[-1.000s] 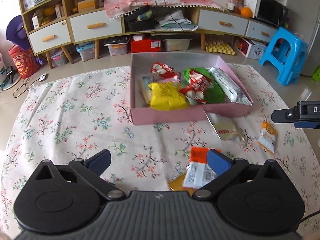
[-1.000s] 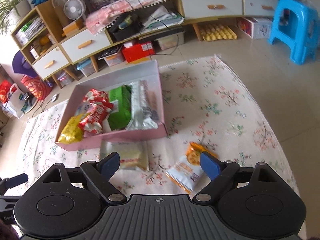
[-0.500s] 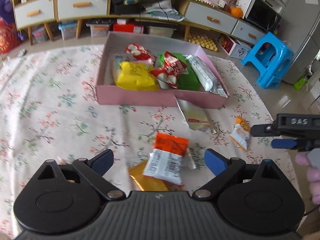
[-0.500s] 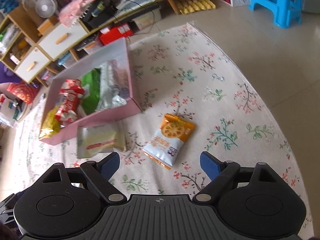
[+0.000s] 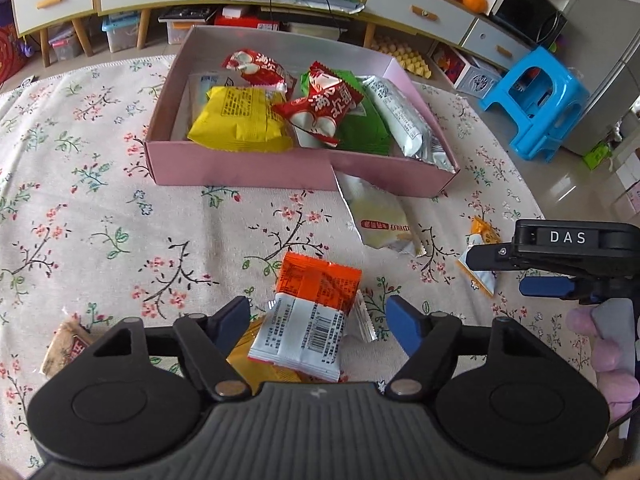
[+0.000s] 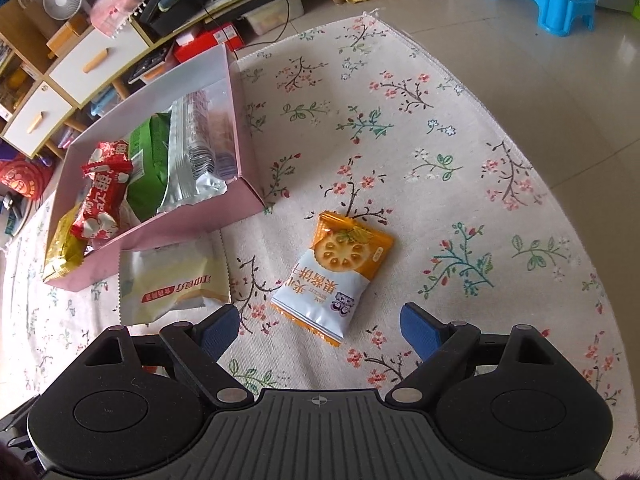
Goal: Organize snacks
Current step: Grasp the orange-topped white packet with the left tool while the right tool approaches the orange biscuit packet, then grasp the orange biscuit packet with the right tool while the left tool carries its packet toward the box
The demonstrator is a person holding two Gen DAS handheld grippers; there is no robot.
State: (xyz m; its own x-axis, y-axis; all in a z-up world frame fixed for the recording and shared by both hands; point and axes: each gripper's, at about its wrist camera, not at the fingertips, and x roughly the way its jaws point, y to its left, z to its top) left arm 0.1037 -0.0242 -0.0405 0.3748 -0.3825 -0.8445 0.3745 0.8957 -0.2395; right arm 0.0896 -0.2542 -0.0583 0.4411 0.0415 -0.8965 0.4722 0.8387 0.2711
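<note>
Floral tablecloth [image 6: 400, 120] before cluttered sideboard [image 5: 420, 8].

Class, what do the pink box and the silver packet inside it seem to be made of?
Pink box: probably cardboard, matte finish; its thin flat walls show a folded seam. Silver packet: looks like metallised plastic film, shiny, with crinkles and a crimped end.

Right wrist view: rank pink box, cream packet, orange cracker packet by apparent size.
1. pink box, by far the largest.
2. cream packet.
3. orange cracker packet.
The two packets look close in size; both lie near the camera, so their order is unsure.
</note>
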